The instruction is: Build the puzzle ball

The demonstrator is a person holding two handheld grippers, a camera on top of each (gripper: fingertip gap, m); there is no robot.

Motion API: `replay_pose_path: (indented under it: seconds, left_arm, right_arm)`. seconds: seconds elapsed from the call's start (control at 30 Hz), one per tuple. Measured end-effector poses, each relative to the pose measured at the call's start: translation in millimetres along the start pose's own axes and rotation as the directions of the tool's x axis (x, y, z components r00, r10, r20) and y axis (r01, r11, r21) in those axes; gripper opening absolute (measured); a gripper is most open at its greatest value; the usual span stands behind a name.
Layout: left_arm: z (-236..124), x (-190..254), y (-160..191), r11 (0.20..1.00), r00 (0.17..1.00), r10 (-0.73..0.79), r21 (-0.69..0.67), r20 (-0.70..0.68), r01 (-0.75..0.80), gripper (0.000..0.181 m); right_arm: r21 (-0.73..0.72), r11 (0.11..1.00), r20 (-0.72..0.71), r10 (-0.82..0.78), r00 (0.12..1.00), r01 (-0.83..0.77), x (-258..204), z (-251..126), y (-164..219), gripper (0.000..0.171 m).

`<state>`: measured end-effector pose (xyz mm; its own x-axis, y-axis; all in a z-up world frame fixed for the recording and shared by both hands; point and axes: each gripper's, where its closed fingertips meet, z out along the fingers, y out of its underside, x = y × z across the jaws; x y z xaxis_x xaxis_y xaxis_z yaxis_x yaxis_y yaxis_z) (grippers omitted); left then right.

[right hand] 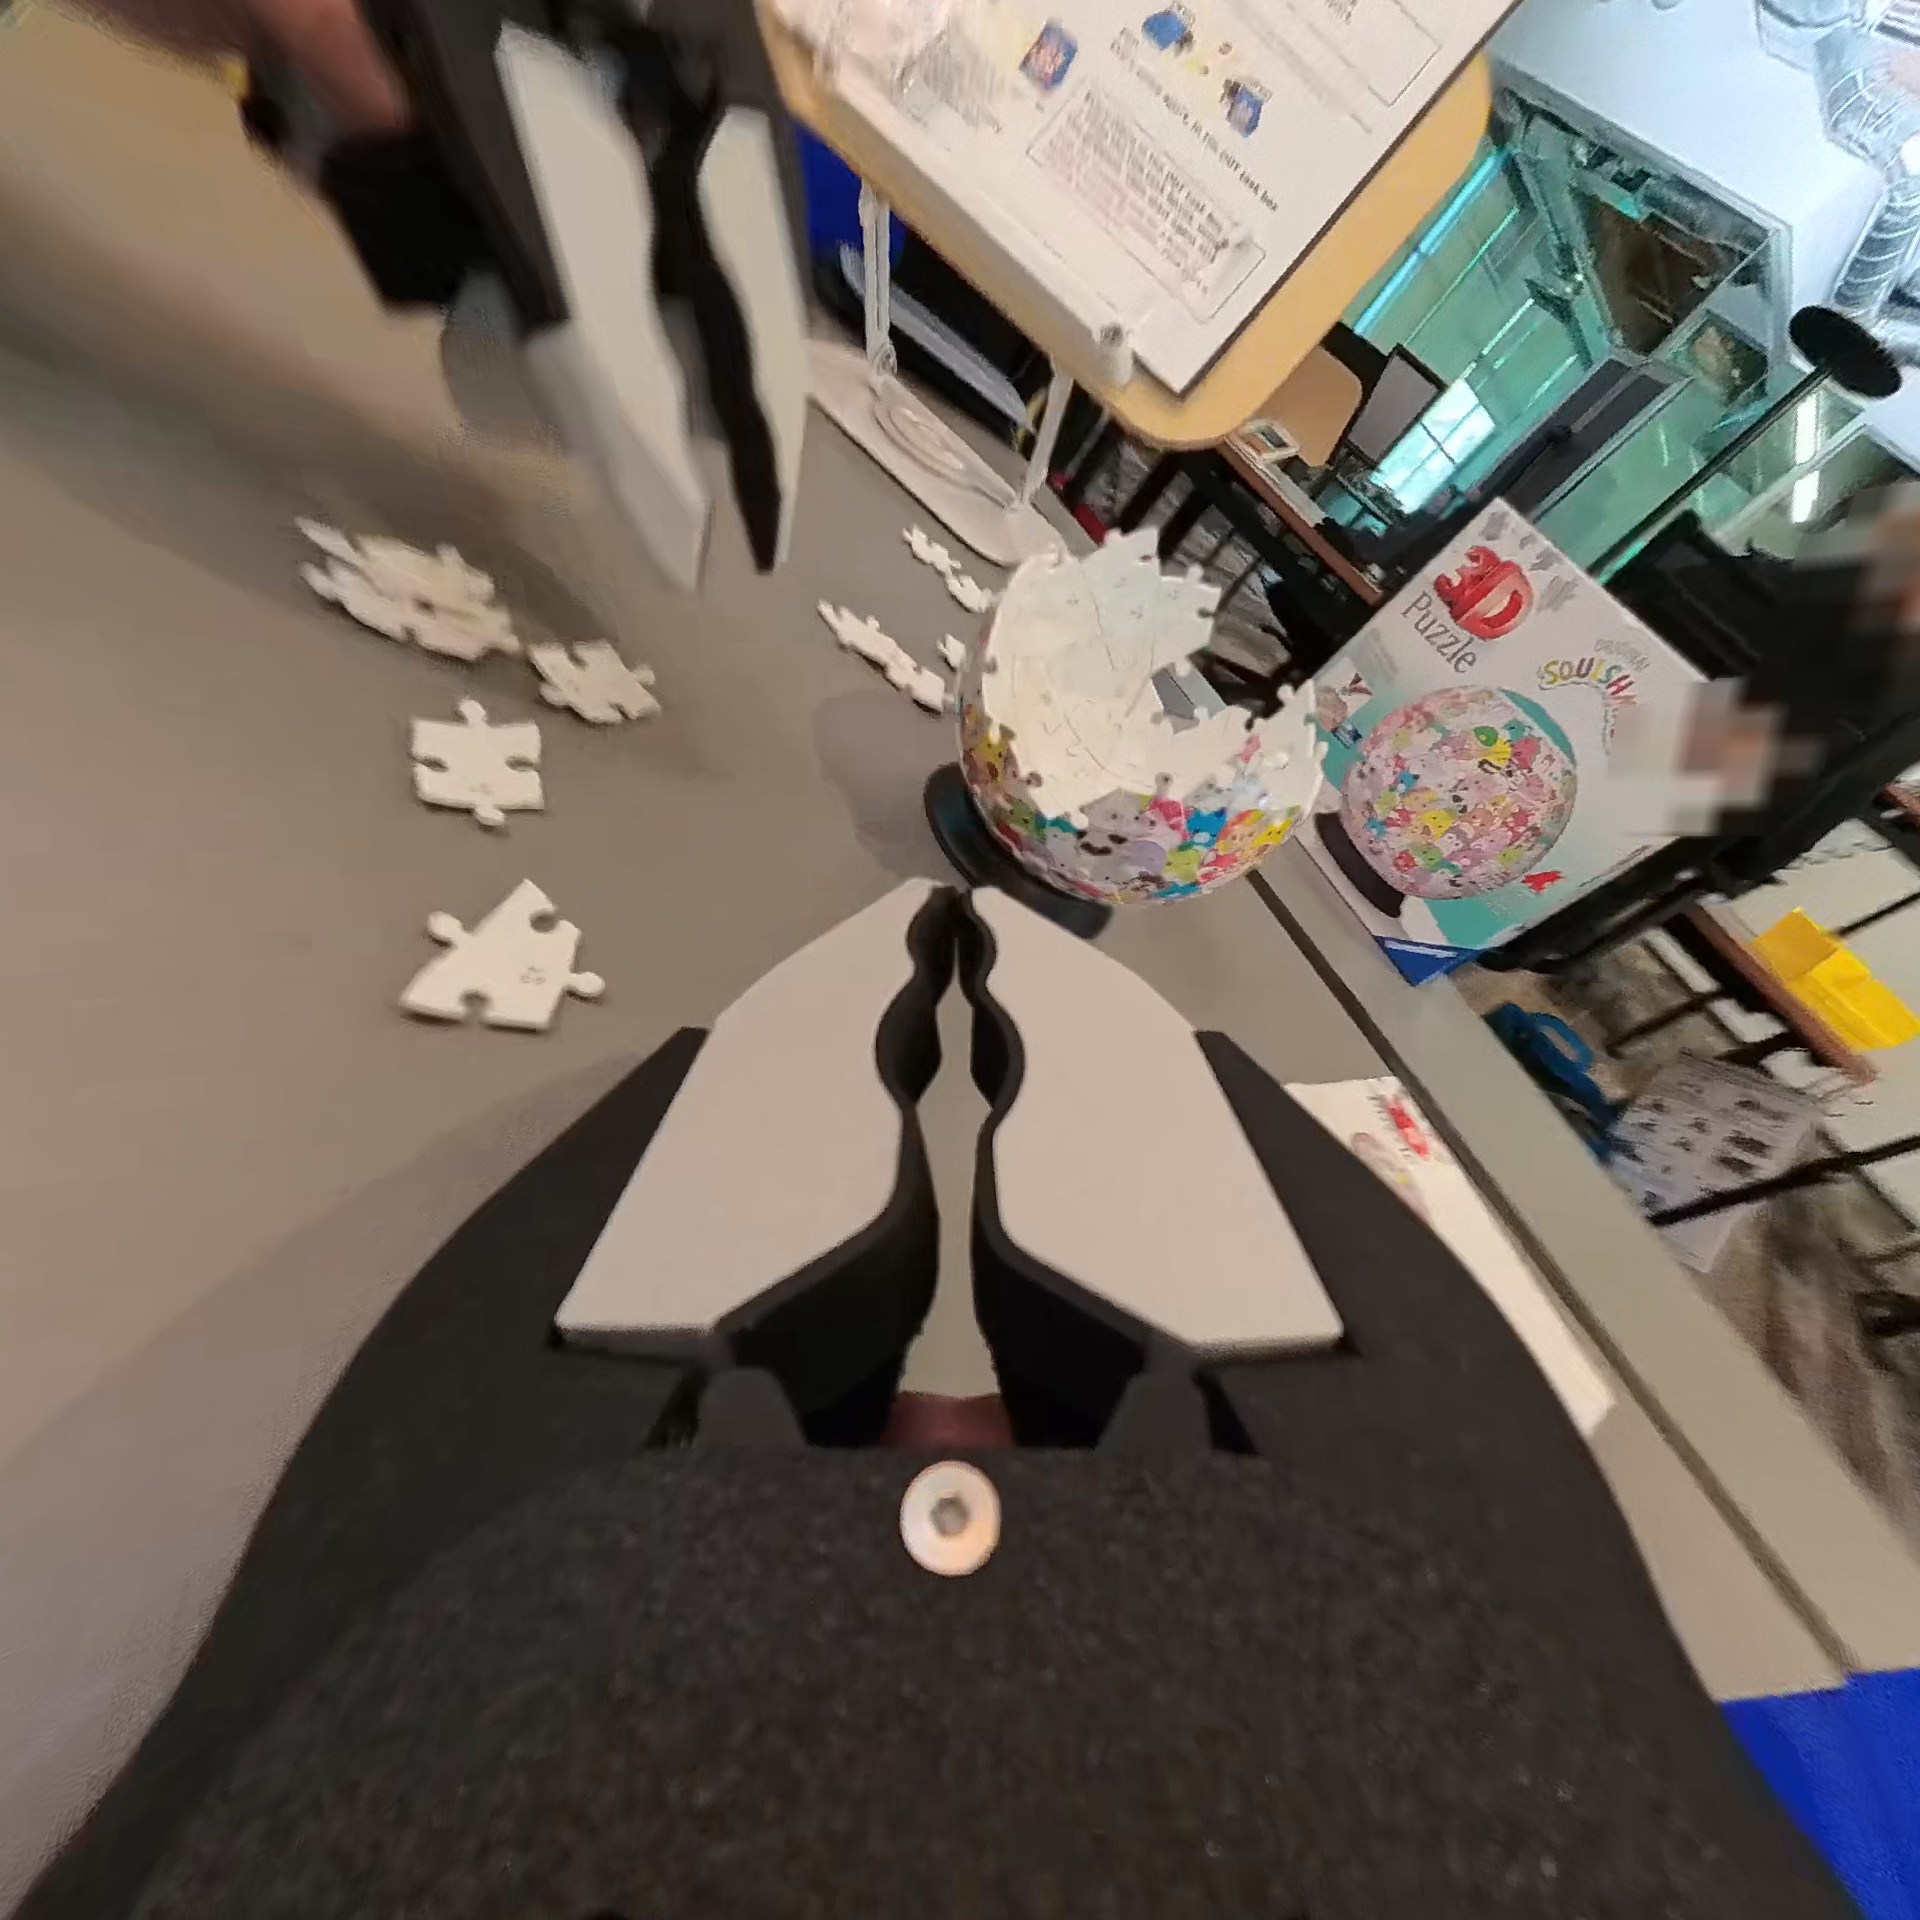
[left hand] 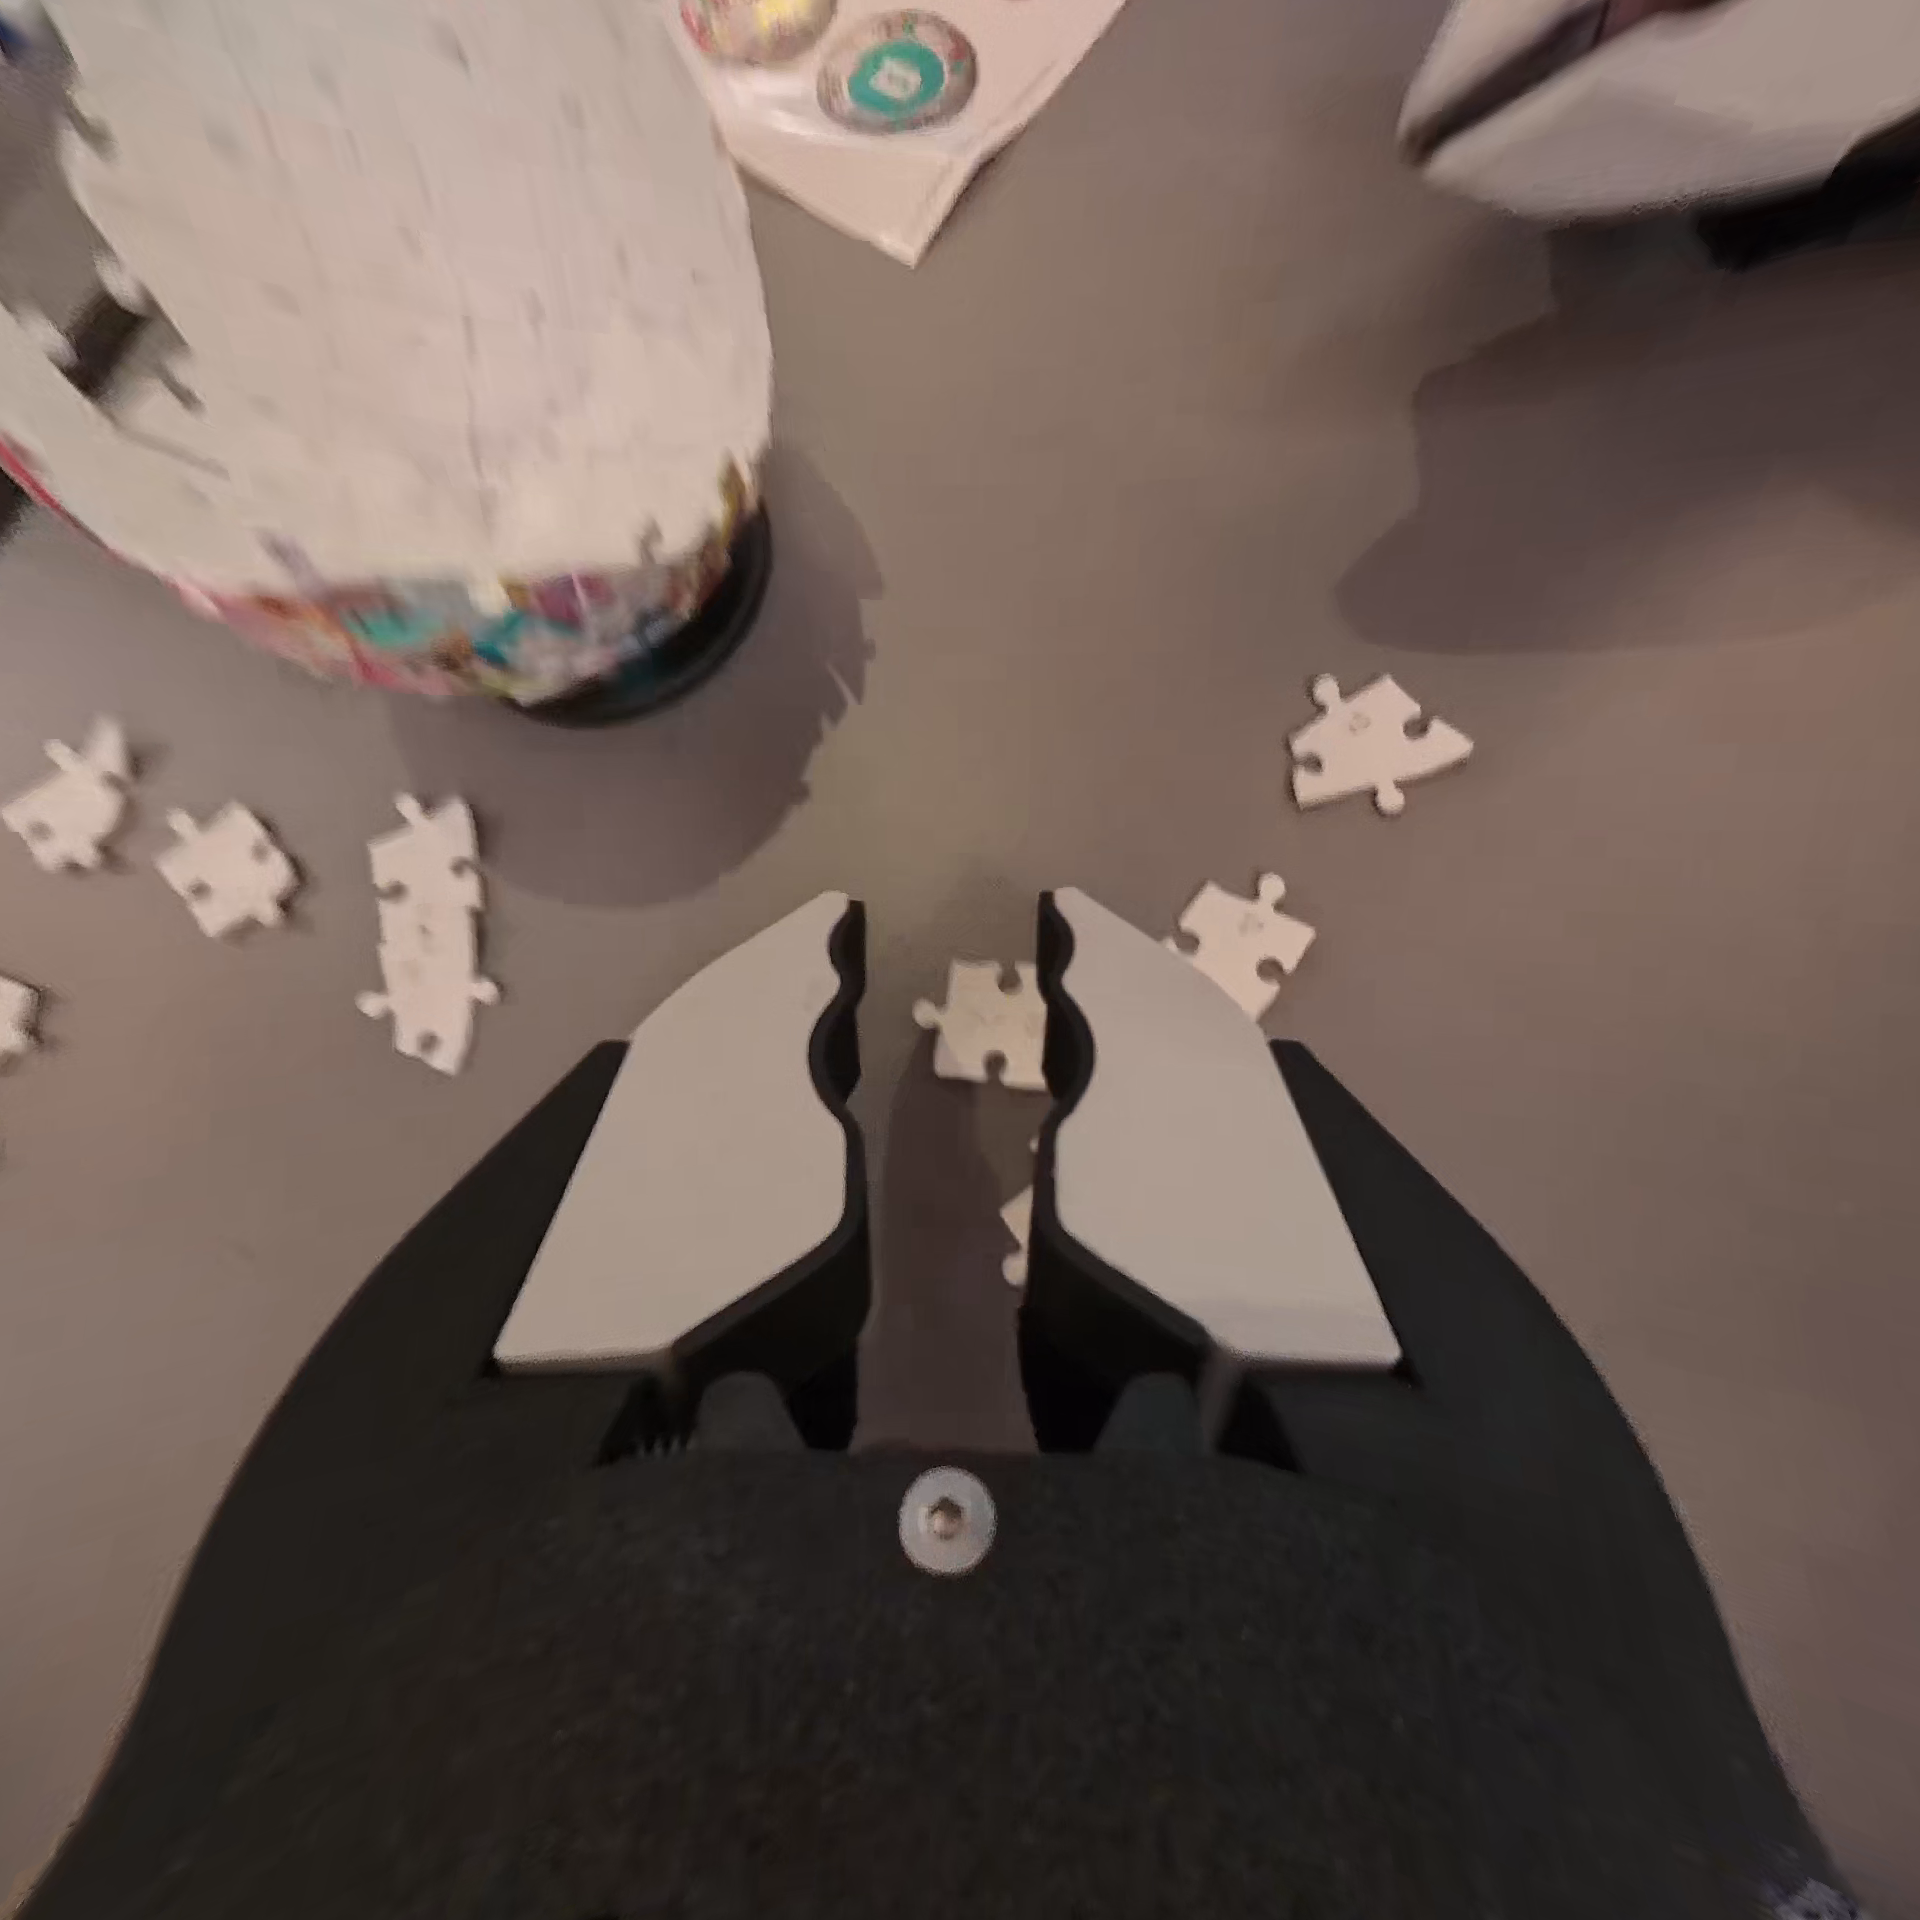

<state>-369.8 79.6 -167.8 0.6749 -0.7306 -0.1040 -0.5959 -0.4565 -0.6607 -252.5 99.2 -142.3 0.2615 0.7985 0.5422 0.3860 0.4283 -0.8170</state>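
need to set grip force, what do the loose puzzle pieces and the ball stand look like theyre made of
Loose puzzle pieces: probably rigid plastic or thick card, matte white backs, clean thick edges; the look leaves it open.
Ball stand: looks like glossy black plastic, with a faint sheen on its rim under the puzzle ball.

Printed lettering on puzzle box (right hand: 1496,727).
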Motion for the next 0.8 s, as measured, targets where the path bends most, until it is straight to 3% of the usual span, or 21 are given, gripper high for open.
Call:
replay_pose_path:
  seconds: [0.17,0.3,0.5,0.8]
  left_arm:
    - [4.1,-38.3,-48.0,0.991,0.992,0.068,-0.127,0.11,-0.053,0.0]
    - [28.8,-52.9,-72.9,0.949,0.996,0.079,-0.31,0.046,-0.061,0.0]
    - [57.7,-63.3,-62.9,0.827,0.993,0.086,-0.551,-0.076,-0.114,0.0]
    - [56.8,-53.3,-46.4,0.745,0.979,0.123,-0.637,-0.16,-0.197,0.0]
  right_arm:
    - [-0.135,0.951,-0.065,-0.29,0.955,0.28,0.4,48.5,6.7,0.0]
    - [-0.204,0.885,-0.061,-0.437,0.897,0.418,0.6,86.8,11.0,0.0]
    - [-0.224,0.888,-0.058,-0.424,0.904,0.402,5.9,105.4,13.1,0.0]
    - [-0.24,0.886,-0.063,-0.422,0.904,0.397,11.8,111.8,17.0,0.0]
